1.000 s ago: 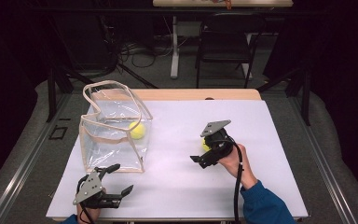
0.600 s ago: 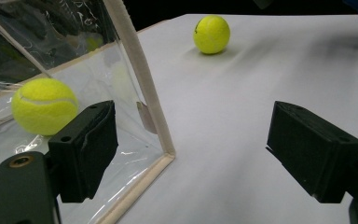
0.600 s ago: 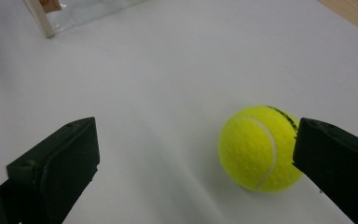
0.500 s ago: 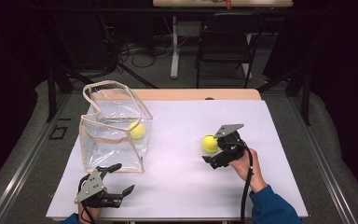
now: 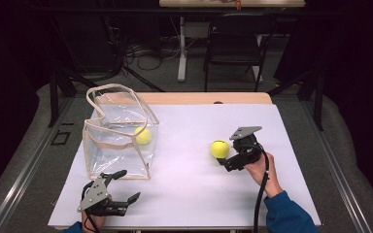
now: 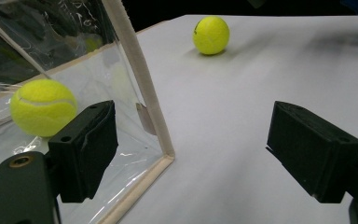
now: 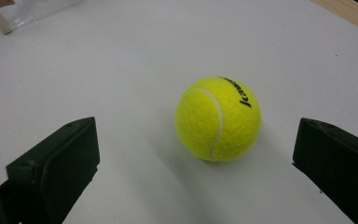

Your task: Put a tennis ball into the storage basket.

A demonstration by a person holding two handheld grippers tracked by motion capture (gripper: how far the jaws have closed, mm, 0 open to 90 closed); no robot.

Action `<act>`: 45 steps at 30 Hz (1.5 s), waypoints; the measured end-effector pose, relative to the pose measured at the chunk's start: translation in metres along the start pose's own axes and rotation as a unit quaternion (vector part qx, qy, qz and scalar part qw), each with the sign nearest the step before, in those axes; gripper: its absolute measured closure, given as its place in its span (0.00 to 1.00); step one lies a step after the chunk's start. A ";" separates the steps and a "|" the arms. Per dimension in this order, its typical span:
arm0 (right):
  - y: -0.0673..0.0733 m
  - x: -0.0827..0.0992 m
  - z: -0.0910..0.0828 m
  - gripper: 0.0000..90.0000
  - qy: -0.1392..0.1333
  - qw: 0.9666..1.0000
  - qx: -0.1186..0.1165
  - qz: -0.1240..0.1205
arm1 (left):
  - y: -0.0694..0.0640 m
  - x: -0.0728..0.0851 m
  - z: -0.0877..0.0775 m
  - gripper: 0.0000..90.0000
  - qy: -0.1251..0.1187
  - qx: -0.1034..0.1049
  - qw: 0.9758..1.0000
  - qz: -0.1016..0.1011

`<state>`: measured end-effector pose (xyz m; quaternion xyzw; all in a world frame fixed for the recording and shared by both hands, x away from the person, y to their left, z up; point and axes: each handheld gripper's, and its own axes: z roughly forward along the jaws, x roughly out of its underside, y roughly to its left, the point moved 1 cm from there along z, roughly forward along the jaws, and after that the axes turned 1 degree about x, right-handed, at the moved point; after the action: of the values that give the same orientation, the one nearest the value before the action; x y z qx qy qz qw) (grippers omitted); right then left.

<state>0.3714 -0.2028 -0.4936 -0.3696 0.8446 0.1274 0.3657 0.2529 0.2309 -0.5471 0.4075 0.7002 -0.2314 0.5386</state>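
The right gripper is sitting low over the white table cover with its jaws spread wide, and a yellow tennis ball is lying on the cover just ahead of them, touching neither jaw. In the right gripper view the ball is resting between the two black pads and nearer the right-hand one, seam and black lettering facing up.

The ball is looking light and felt-covered, so it should grip well rather than slip, and it is likely springy enough to give a little under pressure. Being round, it is apt to roll if nudged off-centre; the safest hold is probably across its widest part, with the pads closing evenly on opposite sides.

The left gripper is waiting with its jaws open beside the near bottom corner of a clear plastic tote bag, which is holding a second tennis ball.

Reflections on the bag's wall are blurring that ball in the left gripper view, and the lettering on the loose ball is too small and tilted to read.
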 end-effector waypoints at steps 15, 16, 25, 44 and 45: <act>-0.009 -0.009 0.016 0.00 0.008 1.000 0.000 0.001 | 0.000 0.000 0.000 0.18 -0.001 0.001 1.000 0.001; -0.010 -0.009 0.017 0.00 0.010 1.000 0.001 0.003 | 0.000 0.000 0.000 0.18 -0.001 0.000 1.000 0.001; -0.016 -0.009 0.033 0.00 0.031 0.999 -0.006 0.017 | 0.000 -0.001 0.002 0.18 -0.002 0.004 1.000 0.002; -0.026 -0.006 0.070 0.03 0.068 0.996 -0.027 0.041 | -0.001 -0.001 0.003 0.18 -0.002 0.006 1.000 0.003; -0.027 -0.006 0.070 0.03 0.074 0.996 -0.027 0.041 | -0.001 -0.001 0.003 0.18 -0.001 0.005 1.000 0.002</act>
<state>0.4303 -0.1840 -0.5369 -0.3530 0.8801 0.1372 0.2863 0.2543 0.2280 -0.5475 0.4116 0.6974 -0.2343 0.5379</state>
